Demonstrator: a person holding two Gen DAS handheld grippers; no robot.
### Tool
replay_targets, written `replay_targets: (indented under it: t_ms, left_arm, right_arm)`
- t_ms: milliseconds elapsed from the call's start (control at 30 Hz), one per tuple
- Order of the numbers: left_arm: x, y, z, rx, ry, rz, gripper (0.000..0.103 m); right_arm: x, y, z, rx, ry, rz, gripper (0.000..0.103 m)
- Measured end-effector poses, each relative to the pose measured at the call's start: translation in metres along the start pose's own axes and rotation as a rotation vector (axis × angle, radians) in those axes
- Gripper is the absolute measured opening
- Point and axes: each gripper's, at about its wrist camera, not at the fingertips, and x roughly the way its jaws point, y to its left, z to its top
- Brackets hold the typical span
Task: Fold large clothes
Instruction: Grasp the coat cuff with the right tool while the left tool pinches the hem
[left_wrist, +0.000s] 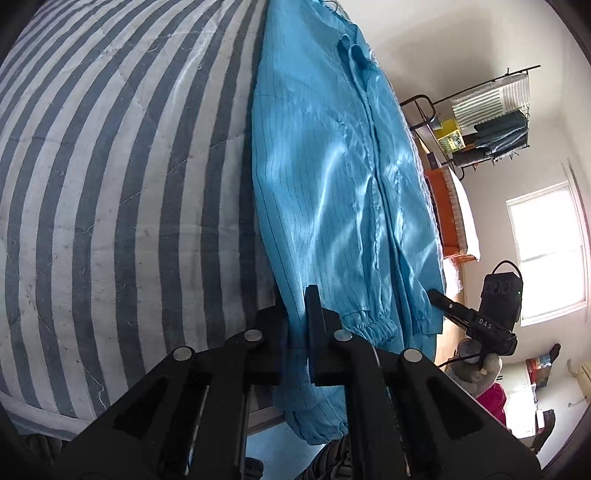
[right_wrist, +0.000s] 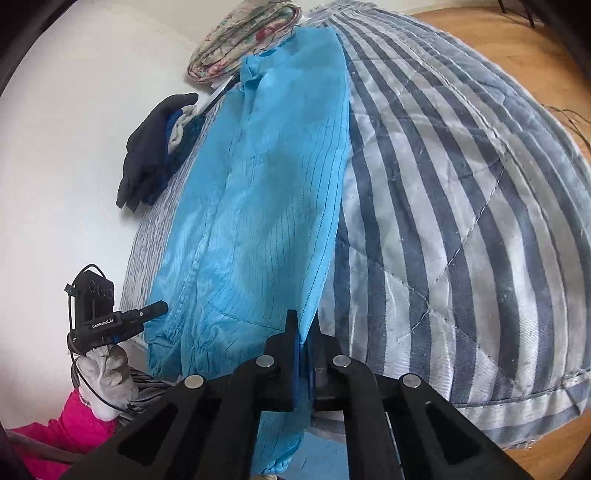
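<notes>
You have the long, shiny light-blue garment with thin dark pinstripes (left_wrist: 332, 177) laid lengthwise on the quilted grey-and-white striped bedcover (left_wrist: 110, 184), and every place below is given relative to that garment. Both grippers sit at its near end, where the elasticated cuffs hang off the bed edge.

Your left gripper (left_wrist: 295, 317) is clamped on the garment's left long edge, fabric pinched between its 2 fingers. Your right gripper (right_wrist: 303, 332) is clamped the same way on the right long edge, its jaws pressed tight on a thin fold of blue cloth. No earlier view is given, so take the grips as they stand.

By my reading, you are at the grasp step of a fold: both near corners are secured and the cloth has not yet been lifted.

The next move likely calls for raising both hands together, keeping the hem taut between them, and carrying it toward the collar at the garment's far end. The slippery fabric may slide, so keep both grips firm.
</notes>
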Motion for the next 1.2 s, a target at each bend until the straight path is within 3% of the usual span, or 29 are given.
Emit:
replay_targets:
  t_ms: [100, 167, 200, 233, 367, 433, 500, 700, 867, 1033, 1100, 1200]
  left_arm:
    - [0.000, -0.002, 0.000, -0.001, 0.001, 0.010, 0.006]
    - [0.005, 0.004, 0.002, -0.032, 0.018, 0.001, 0.008]
    - [0.008, 0.007, 0.002, -0.049, 0.029, -0.009, 0.009]
    - [0.009, 0.010, 0.001, -0.063, 0.034, -0.016, 0.009]
    - [0.010, 0.005, 0.002, -0.029, 0.049, -0.014, 0.009]
    - [0.009, -0.002, 0.004, -0.014, 0.054, -0.036, 0.004]
    - [0.006, -0.009, 0.006, -0.012, 0.048, -0.064, 0.003]
    - [-0.011, -0.036, 0.028, 0.004, 0.001, -0.141, 0.001]
    - [-0.019, -0.058, 0.063, 0.007, -0.051, -0.178, 0.001]
    - [-0.017, -0.070, 0.106, -0.001, -0.068, -0.146, 0.001]
    - [-0.016, -0.078, 0.128, 0.044, -0.075, -0.095, 0.001]
    - [-0.011, -0.075, 0.156, 0.015, -0.073, -0.089, 0.001]
  right_arm:
    - [-0.006, -0.002, 0.003, -0.005, -0.004, 0.033, 0.004]
    - [-0.003, -0.004, 0.002, -0.009, 0.022, 0.037, 0.017]
    - [-0.001, -0.006, 0.002, -0.002, 0.035, 0.047, 0.035]
    - [0.001, -0.008, 0.000, 0.006, 0.044, 0.061, 0.039]
    - [0.008, -0.013, -0.003, 0.020, 0.073, 0.110, 0.026]
    - [0.009, -0.013, -0.002, 0.020, 0.081, 0.117, 0.007]
    - [0.007, -0.013, 0.001, 0.038, 0.071, 0.146, 0.003]
    - [-0.014, -0.007, 0.018, 0.072, -0.014, 0.245, 0.001]
    - [-0.027, 0.012, 0.049, 0.069, -0.104, 0.274, 0.001]
    - [-0.029, 0.028, 0.096, 0.058, -0.180, 0.226, 0.001]
    - [-0.024, 0.036, 0.118, 0.040, -0.189, 0.190, 0.001]
    - [-0.011, 0.045, 0.147, 0.014, -0.189, 0.128, 0.001]
